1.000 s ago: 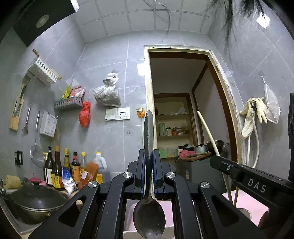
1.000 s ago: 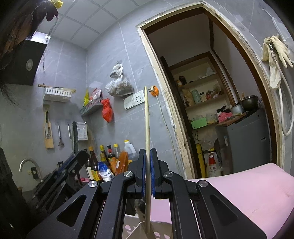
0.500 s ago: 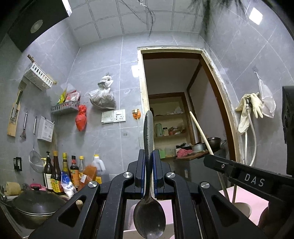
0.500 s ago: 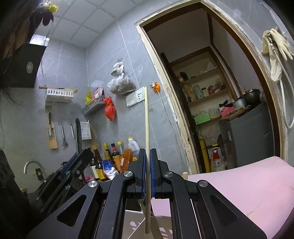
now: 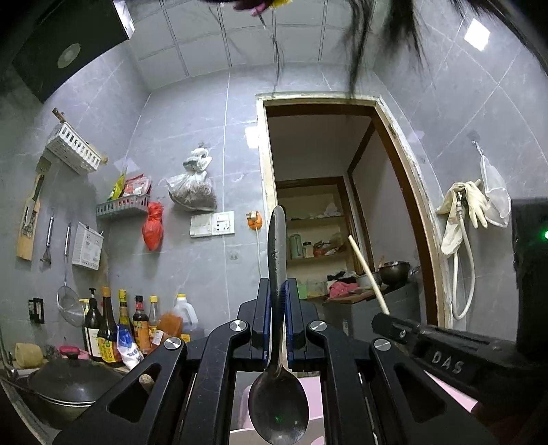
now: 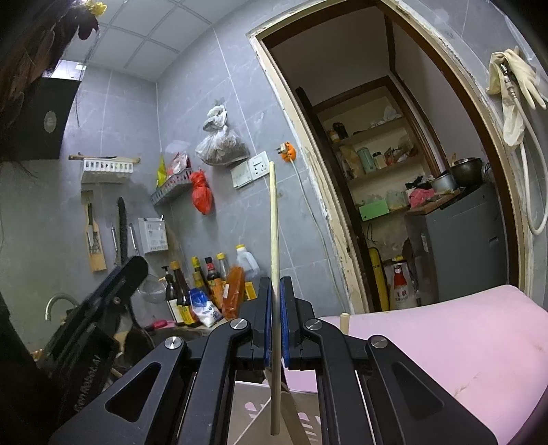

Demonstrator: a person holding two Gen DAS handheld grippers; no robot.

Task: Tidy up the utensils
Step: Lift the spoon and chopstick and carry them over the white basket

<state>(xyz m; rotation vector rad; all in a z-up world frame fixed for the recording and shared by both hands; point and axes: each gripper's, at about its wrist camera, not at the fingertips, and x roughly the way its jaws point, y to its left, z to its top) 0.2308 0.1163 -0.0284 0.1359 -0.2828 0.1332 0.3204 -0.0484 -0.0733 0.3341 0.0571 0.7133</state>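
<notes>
Left gripper (image 5: 277,301): jaws pinched on the neck of a metal spoon (image 5: 278,404), handle standing upright above the pads, bowl hanging below toward the camera. Right gripper (image 6: 275,304): jaws clamped on a pale wooden chopstick (image 6: 273,260), near vertical, lower end reaching down past the pads over a white slotted holder (image 6: 253,407) at the frame bottom. A second stick tip (image 6: 344,321) pokes up just right of the right gripper.

Surroundings: pink surface (image 6: 445,342) fills the lower right. In the left view the right gripper and its chopstick cross the lower right, near the spoon but apart from it. Sauce bottles (image 5: 113,328) line the grey tiled wall; a lidded black wok (image 5: 68,386) sits at lower left. Open doorway (image 5: 322,205) straight ahead, shelves behind. Hair (image 5: 376,30) dangles across the top.
</notes>
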